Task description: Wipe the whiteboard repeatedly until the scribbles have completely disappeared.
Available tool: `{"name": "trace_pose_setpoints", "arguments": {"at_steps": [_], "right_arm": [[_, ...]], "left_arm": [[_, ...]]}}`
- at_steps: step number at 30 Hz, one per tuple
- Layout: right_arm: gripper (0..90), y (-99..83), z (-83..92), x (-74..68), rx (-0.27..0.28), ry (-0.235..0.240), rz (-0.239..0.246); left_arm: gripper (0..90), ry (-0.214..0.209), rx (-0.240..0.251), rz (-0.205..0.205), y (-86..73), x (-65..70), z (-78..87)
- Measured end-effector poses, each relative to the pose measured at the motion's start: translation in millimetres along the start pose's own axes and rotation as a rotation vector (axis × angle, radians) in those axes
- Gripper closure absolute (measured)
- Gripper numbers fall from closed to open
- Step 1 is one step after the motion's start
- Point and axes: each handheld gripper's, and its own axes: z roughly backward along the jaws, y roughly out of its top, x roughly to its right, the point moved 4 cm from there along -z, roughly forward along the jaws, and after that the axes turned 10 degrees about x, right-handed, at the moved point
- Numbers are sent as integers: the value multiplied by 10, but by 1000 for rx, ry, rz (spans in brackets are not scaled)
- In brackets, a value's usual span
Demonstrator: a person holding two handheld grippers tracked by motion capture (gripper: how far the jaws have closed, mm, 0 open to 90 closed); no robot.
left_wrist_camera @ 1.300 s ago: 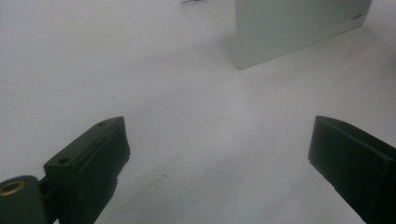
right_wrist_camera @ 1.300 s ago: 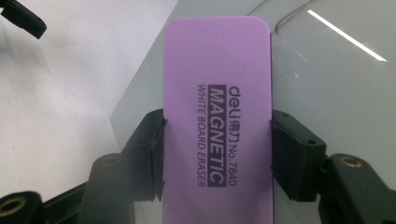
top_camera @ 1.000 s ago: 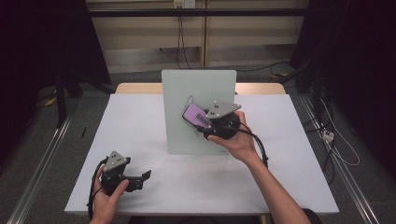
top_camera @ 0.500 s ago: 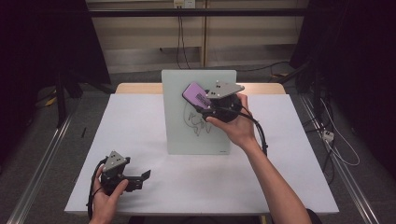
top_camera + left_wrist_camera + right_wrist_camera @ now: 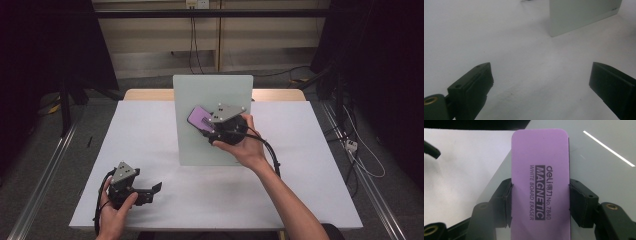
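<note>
Left gripper (image 5: 131, 186): nearest the person, at the near left of the worktop (image 5: 150, 130), held low in the left hand; its jaws stand wide apart with nothing between them, just bare white surface in the left gripper view.

Left gripper to board: the whiteboard (image 5: 581, 13) stands well off ahead of those spread jaws, up and to the right in that view; this hand is the farther one from the work.

Right gripper (image 5: 212, 126): farther in, at the middle of the worktop, held up against the board face by the right hand (image 5: 246, 145); this is the hand on the job.

Jaws of the right gripper: pinching the purple eraser (image 5: 540, 182) across its narrow width, one pad on each long edge.

Eraser long axis: runs straight out along the jaws, its free rounded end pointing away from the hand; in the high view it points up and left over the board.

Eraser place: on the whiteboard (image 5: 212, 120), roughly mid-height and centred; whether its felt side presses on the surface I cannot tell.

Board: upright, its face toward the person; no marks are visible around the eraser.

Coming move, as I judge it: a sweep across the face, eraser kept flat to it.
</note>
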Motion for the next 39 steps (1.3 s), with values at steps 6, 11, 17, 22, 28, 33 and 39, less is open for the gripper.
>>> {"name": "trace_pose_setpoints", "arguments": {"at_steps": [6, 11, 17, 22, 28, 33, 39], "right_arm": [[418, -144, -96, -170, -48, 45, 21], [418, -91, -94, -138, -50, 36, 24], [418, 82, -11, 22, -9, -22, -2], [418, 219, 110, 211, 33, -77, -20], [418, 207, 137, 230, 36, -86, -22], [419, 56, 73, 95, 13, -52, -12], [419, -154, -28, -114, -41, 5, 6]], "left_arm": [[50, 2, 3, 0, -1, 0, 0], [50, 2, 4, 0, 3, 2, 1], [48, 6, 9, 1, 6, -8, 18], [48, 5, 10, 0, 7, -17, 24], [48, 4, 6, 0, 5, -5, 17], [49, 6, 3, 0, 3, -3, 14], [48, 3, 4, 0, 2, 1, 6]]}}
